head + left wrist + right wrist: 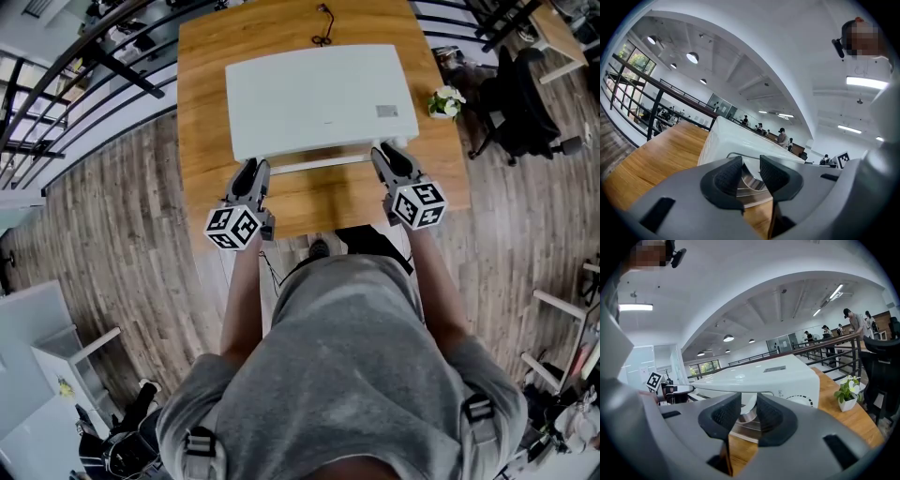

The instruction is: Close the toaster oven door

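**A:** Start nearest us. Where are the tools, taking the toaster oven (319, 94) as the mark?

**B:** Both are at its front, on our side. The left gripper (253, 169) is at the front left corner and the right gripper (382, 152) at the front right corner. Each has its jaws a narrow slit apart. Neither one is clamping anything, as far as I can see. Chrome and white door trim shows through each slit, just beyond the tips.

**A:** And the door?

**B:** Its white handle bar (323, 163) runs along the oven's front edge between the two grippers. A dark gap above the bar suggests the door hangs ajar, but I can't tell how far. The oven sits mid-table (202, 103). A small potted plant (446, 101) stands off its right side and a cord (323, 28) lies behind it.

**A:** How will it handle?

**B:** I'd expect a stiff, hinged panel, light to swing and probably glazed, so it shouldn't be slammed. The enamel and chrome look slick, so a push would do better than a pinch. I'd press near both ends of the bar, evenly, so the door doesn't twist. A lopsided shove might slide the whole oven back across the wood.
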The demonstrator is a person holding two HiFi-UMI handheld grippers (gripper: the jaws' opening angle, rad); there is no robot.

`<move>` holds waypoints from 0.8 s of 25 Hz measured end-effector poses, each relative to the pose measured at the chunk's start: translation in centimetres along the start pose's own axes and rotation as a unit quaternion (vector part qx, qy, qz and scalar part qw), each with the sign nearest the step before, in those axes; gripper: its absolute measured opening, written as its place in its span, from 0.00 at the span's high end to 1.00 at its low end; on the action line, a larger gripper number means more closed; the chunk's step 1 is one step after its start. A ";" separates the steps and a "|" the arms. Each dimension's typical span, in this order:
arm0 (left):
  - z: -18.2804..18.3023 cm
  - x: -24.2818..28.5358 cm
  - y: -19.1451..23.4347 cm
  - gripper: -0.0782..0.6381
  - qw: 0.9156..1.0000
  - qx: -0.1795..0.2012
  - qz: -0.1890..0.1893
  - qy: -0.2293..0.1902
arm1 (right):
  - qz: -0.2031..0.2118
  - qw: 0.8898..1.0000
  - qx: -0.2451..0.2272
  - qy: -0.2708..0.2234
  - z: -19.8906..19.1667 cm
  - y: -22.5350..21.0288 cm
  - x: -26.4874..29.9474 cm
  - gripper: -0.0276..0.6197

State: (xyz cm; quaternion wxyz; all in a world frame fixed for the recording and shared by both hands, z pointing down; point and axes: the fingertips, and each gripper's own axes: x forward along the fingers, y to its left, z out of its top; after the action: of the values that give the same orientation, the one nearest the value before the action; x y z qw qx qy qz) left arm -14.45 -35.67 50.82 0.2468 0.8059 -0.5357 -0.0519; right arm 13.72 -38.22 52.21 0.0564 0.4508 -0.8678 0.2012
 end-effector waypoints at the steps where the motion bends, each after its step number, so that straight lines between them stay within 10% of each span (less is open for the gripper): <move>1: 0.0 -0.1 -0.1 0.70 1.000 0.009 0.003 0.002 | -0.002 1.000 -0.003 0.002 0.0 0.0 0.0 0.80; 11: 0.0 -2.1 -1.6 0.81 0.990 0.140 0.023 0.019 | -0.019 0.986 -0.165 0.023 -0.6 2.5 -1.7 0.93; 20: -2.2 -3.9 -3.7 0.85 0.976 0.209 -0.004 0.057 | -0.025 0.979 -0.190 0.070 -4.3 4.4 -3.6 0.95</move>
State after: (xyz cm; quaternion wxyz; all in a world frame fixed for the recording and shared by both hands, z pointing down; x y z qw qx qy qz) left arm -12.24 -30.28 50.40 0.1026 0.8432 -0.5168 0.1065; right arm 11.93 -31.46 53.80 0.2062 0.4380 -0.8728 0.0621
